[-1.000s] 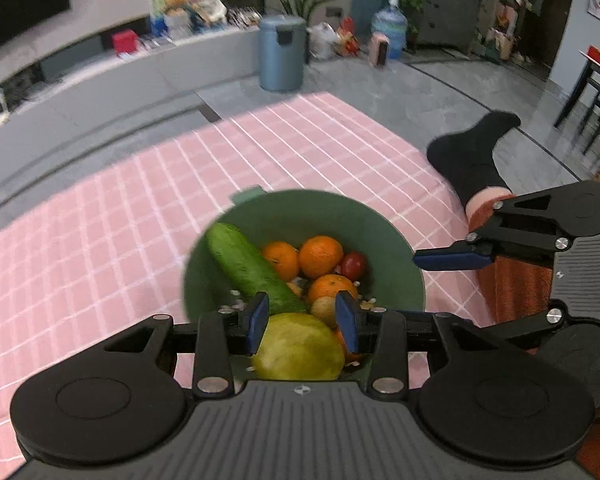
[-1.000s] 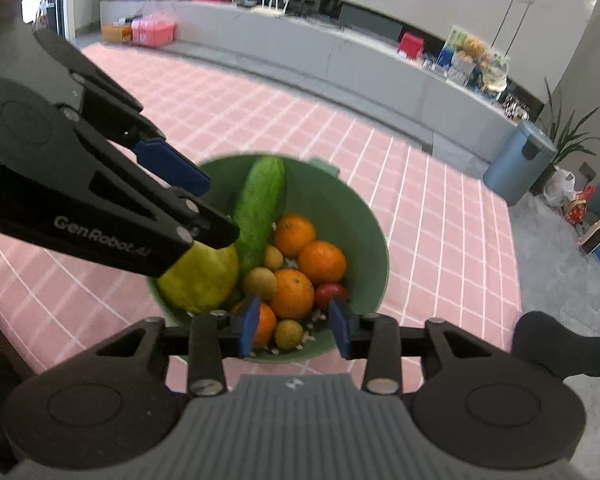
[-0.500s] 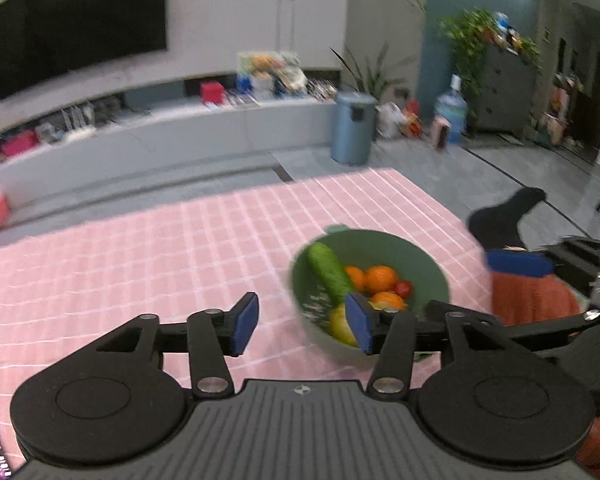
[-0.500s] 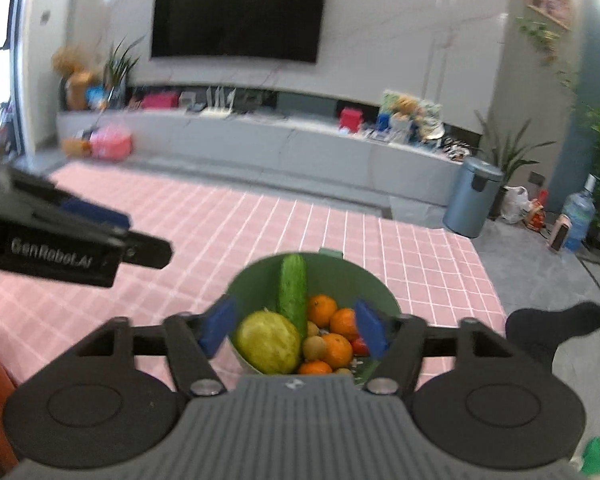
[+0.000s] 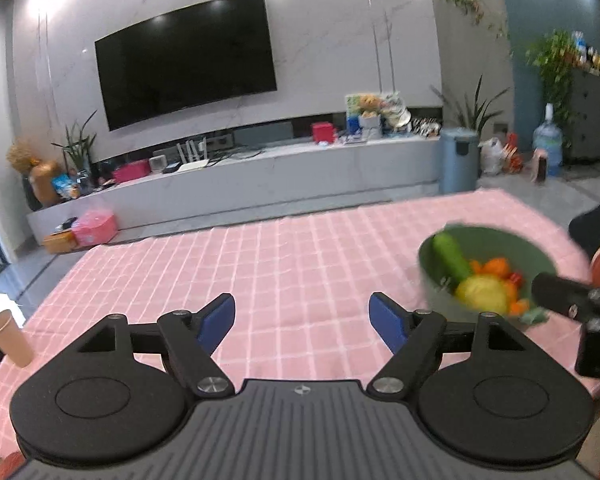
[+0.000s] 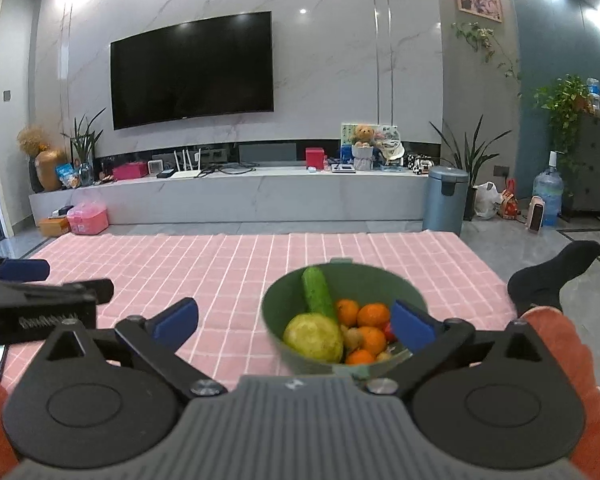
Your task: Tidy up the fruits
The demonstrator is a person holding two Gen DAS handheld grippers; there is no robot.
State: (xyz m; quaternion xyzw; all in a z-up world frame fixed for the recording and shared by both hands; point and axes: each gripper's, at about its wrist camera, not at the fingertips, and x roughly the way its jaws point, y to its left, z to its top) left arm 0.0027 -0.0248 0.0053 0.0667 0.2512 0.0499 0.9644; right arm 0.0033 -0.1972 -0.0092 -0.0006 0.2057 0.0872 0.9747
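The green bowl [image 6: 342, 288] sits on the pink checked cloth [image 6: 228, 268], near the cloth's right edge. In it lie a cucumber [image 6: 318, 294] leaning on the far wall, a big yellow-green fruit [image 6: 314, 338] at the front, several oranges [image 6: 370, 318], a few small yellowish fruits and something red, part hidden behind the right gripper's finger.

Left of the bowl the cloth runs bare and wide toward the far edge by the TV bench [image 6: 228, 194]; a paper cup [image 5: 10, 338] stands at its left corner. A socked foot [image 6: 552, 276] rests just off the right edge.

The left gripper [image 5: 302, 322] has its fingers spread wide over bare cloth, nothing between them; they have just been opening. The right gripper [image 6: 294, 320] is likewise splayed, just opened, the bowl seen between the fingers without contact.

A second ago both grippers hung close over the fruit, tilted steeply down and nearly closed; now they are drawn back and look across the room.
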